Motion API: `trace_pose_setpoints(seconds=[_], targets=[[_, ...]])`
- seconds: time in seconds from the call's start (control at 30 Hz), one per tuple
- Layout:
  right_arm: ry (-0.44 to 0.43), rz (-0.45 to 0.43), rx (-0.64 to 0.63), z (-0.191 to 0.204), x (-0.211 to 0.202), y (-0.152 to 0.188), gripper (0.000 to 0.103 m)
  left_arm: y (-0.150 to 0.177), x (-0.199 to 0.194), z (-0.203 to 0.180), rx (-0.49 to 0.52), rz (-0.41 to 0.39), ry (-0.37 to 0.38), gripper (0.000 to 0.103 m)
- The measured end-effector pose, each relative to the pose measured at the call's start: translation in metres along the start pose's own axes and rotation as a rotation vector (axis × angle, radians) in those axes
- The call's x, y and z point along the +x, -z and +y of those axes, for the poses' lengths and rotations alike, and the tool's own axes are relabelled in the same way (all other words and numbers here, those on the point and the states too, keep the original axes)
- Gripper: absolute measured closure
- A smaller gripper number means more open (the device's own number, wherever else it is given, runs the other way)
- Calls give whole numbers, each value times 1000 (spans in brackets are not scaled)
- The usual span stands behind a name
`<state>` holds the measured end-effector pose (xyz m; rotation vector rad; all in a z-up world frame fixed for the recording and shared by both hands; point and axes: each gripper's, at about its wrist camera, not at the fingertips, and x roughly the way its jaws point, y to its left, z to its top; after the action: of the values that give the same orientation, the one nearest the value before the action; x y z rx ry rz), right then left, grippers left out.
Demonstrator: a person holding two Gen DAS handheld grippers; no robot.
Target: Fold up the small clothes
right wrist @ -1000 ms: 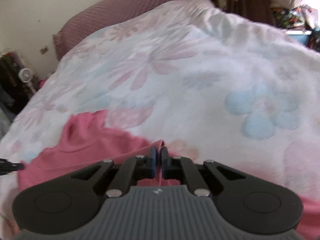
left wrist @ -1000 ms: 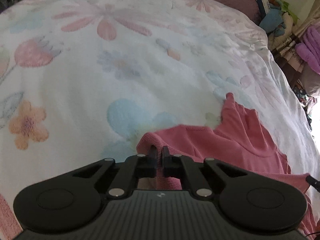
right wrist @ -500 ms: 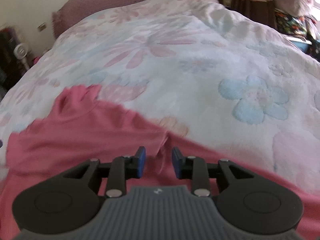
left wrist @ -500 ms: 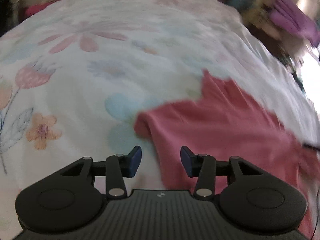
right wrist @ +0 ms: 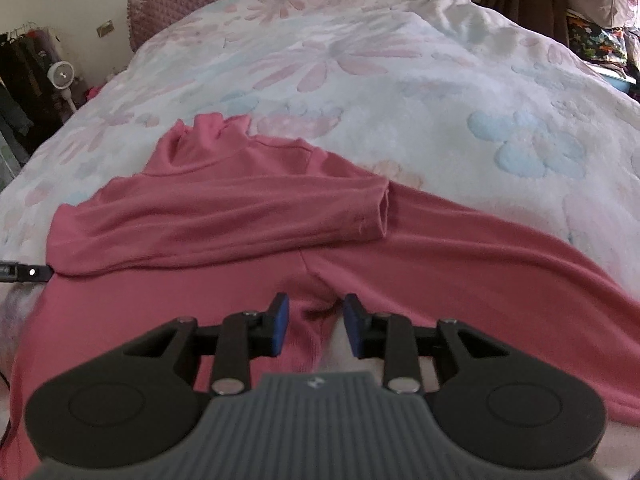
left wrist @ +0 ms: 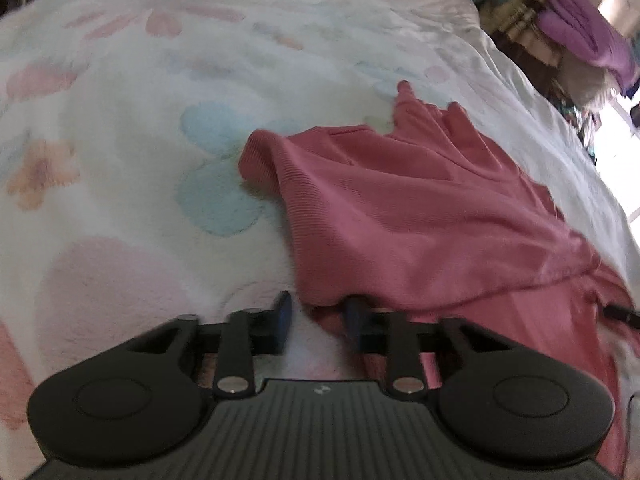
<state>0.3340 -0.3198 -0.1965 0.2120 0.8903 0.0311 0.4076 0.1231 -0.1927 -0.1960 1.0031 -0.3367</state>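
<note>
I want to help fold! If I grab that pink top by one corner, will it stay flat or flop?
Probably flop: the pink top already lies in soft folds, one sleeve draped across it. It looks thin, so likely light. It might drag rather than slide, since the blanket underneath looks fuzzy.

No words, numbers, labels or brand names can be read in either view. The only mark is a small pale emblem pressed into the ribbed grey housing of each gripper, near its front edge: one on the left gripper's housing [left wrist: 320,390] and one on the right gripper's housing [right wrist: 313,383]. Each is too small and blurred to make out as a letter or a logo.
</note>
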Motion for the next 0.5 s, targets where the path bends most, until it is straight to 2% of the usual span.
trace_pose_setpoints(seconds=[0.07, 0.13, 0.2, 0.3, 0.33, 0.37, 0.47, 0.5], targets=[[-2, -2, -19, 3, -2, 1, 77, -2, -9, 2, -15, -22, 22, 98], [9, -2, -44, 4, -2, -1, 77, -7, -22, 2, 30, -44, -13, 98], [22, 7, -58, 3, 0, -1, 77, -12, -23, 6, 59, 1, -46, 99], [42, 13, -46, -4, 0, -1, 77, -11, -4, 5, 100, 99, -100, 98], [44, 12, -31, -8, -2, -2, 77, -11, 1, 1, 111, 106, -113, 93], [45, 9, -11, -13, -5, -2, 77, -11, 2, -4, 117, 100, -129, 83], [45, 5, 46, -31, -23, -3, 74, -14, -9, -15, 137, 97, -153, 73], [43, -1, 64, -39, -34, -4, 68, -15, -16, -18, 150, 94, -166, 71]])
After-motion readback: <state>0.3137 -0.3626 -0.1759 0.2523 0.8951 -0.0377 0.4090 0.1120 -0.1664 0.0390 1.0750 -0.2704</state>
